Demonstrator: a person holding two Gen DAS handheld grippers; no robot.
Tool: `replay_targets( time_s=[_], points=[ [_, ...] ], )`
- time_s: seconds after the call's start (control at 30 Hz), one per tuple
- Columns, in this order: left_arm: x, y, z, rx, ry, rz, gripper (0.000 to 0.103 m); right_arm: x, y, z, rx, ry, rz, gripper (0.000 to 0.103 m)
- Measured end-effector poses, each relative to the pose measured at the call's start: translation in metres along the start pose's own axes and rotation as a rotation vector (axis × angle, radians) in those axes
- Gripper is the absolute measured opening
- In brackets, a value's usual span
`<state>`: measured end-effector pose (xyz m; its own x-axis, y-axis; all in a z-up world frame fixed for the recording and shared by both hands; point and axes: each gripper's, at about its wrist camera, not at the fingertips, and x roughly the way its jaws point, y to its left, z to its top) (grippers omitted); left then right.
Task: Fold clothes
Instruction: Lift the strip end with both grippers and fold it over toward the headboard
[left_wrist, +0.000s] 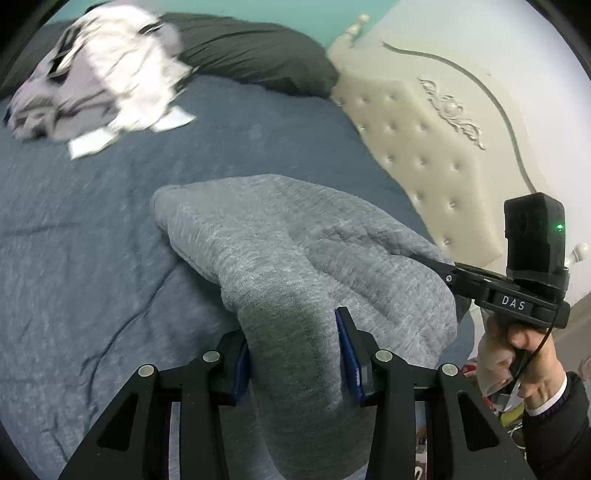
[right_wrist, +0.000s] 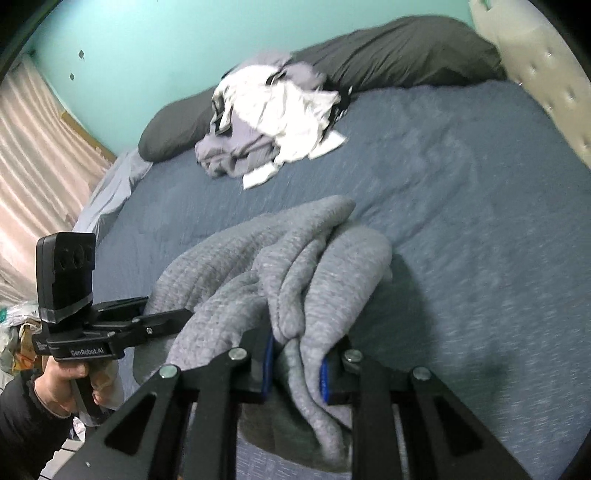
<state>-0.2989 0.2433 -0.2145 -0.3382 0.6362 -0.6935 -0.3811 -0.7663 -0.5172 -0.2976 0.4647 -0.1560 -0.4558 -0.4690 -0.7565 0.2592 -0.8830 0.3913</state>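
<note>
Grey knit garment (left_wrist: 295, 236) hangs bunched between the two grippers above the blue bedspread (left_wrist: 92, 240) — each end pinched. Left gripper (left_wrist: 295, 354) has its blue pads clamped on a thick roll of the fabric, jaws part open around it. Right gripper (right_wrist: 295, 365) grips a thinner fold, jaws narrower. A heap of pale clothes (right_wrist: 273, 125) lies near the dark pillows (right_wrist: 406, 51), well apart.
</note>
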Motion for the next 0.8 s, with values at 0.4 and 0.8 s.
replay_targets(
  time_s=[0.4, 0.8],
  points=[
    [0.066, -0.142, 0.066, 0.117, -0.015, -0.061, 0.045, -0.128, -0.102, 0.013, 0.026, -0.116, -0.097, 0.018],
    [0.149, -0.257, 0.09, 0.212, 0.01, -0.099, 0.045, -0.211, -0.215, 0.005, 0.1, -0.197, -0.176, 0.018]
  ],
)
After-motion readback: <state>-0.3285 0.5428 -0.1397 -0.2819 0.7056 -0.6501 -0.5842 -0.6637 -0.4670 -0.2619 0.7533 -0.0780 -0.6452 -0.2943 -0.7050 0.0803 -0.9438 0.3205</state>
